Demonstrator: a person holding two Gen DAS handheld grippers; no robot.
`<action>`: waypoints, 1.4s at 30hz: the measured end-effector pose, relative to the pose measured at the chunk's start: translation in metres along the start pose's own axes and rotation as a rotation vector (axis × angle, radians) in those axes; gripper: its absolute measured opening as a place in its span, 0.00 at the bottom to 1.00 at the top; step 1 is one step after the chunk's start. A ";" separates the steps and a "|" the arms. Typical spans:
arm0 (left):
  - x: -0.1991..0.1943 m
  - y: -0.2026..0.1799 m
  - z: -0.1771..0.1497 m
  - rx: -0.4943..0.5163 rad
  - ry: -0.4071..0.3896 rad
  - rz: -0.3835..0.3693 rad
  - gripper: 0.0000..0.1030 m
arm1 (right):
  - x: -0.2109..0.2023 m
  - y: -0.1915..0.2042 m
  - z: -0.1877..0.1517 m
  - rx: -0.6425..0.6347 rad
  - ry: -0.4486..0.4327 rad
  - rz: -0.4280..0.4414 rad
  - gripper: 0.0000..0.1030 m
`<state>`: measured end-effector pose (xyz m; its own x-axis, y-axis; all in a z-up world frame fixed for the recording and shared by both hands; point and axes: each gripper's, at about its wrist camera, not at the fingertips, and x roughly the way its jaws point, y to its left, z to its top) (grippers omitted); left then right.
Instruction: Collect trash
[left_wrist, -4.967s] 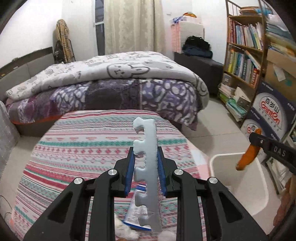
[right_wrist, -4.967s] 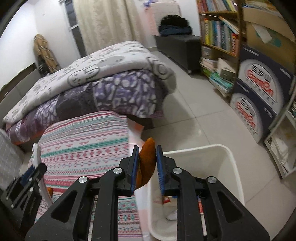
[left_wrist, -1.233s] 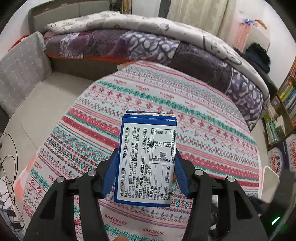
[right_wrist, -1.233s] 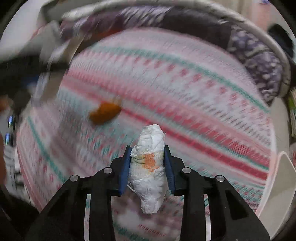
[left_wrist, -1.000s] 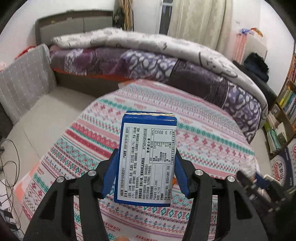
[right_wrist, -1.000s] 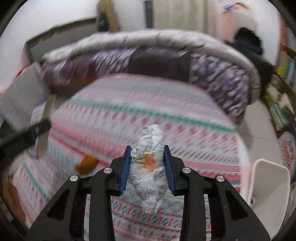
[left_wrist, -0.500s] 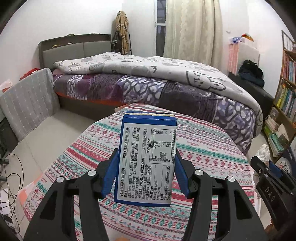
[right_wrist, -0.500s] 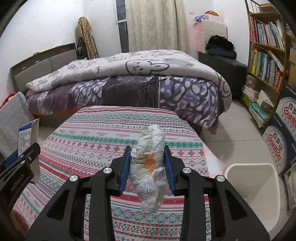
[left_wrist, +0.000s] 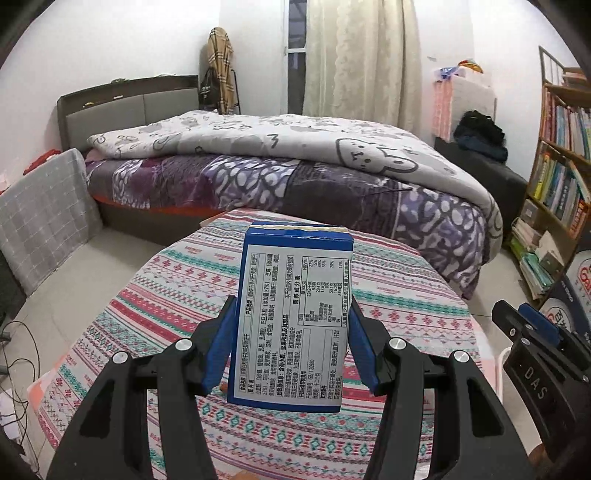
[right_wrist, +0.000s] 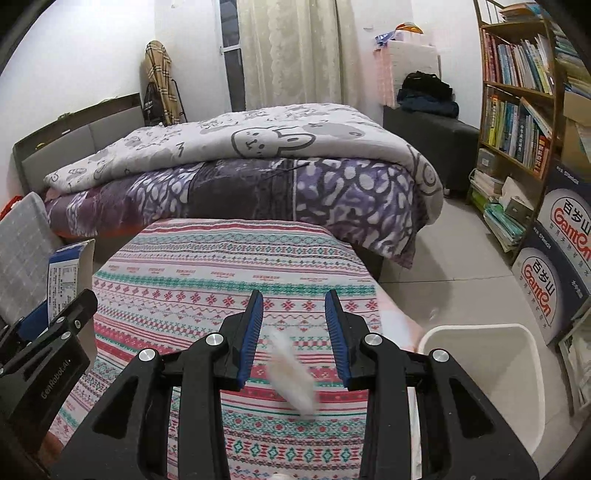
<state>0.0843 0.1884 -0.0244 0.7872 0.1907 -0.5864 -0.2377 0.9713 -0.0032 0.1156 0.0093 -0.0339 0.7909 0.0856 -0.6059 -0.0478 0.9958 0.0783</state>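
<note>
A: How is the left gripper placed?

B: It is raised above the patterned surface and faces the bed. Its fingers press both sides of a blue carton, which stands upright between them with its printed label toward the camera.

A: And the right gripper?

B: It points level over the same surface, and its fingers stand wide apart with nothing gripped. A blurred white wad of tissue shows in the gap below them, touching neither pad; whether it is in the air or lying on the cloth I cannot tell.

A: Where is the bin?

B: A white bin stands on the floor just beside the surface's right edge, to the right of the right gripper. The wad is left of its rim, not inside it.

A: The room?

B: The surface wears a striped cloth in pink, teal and white. Behind it is the bed with a purple blanket and a bunny-print quilt. A bookshelf and printed cardboard boxes line the right wall, and a curtain hangs at the back.
</note>
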 end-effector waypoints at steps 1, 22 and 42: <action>-0.001 -0.003 0.000 0.002 -0.002 -0.006 0.54 | -0.001 -0.004 0.000 0.004 -0.001 -0.004 0.32; 0.003 0.034 0.014 -0.039 -0.005 0.024 0.54 | 0.048 -0.001 -0.019 0.072 0.261 0.093 0.61; 0.029 0.118 0.017 -0.200 0.057 0.073 0.54 | 0.148 0.111 -0.049 0.106 0.424 0.060 0.37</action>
<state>0.0881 0.3113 -0.0282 0.7316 0.2459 -0.6358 -0.4058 0.9065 -0.1164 0.1975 0.1338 -0.1539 0.4672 0.1708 -0.8675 -0.0054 0.9817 0.1903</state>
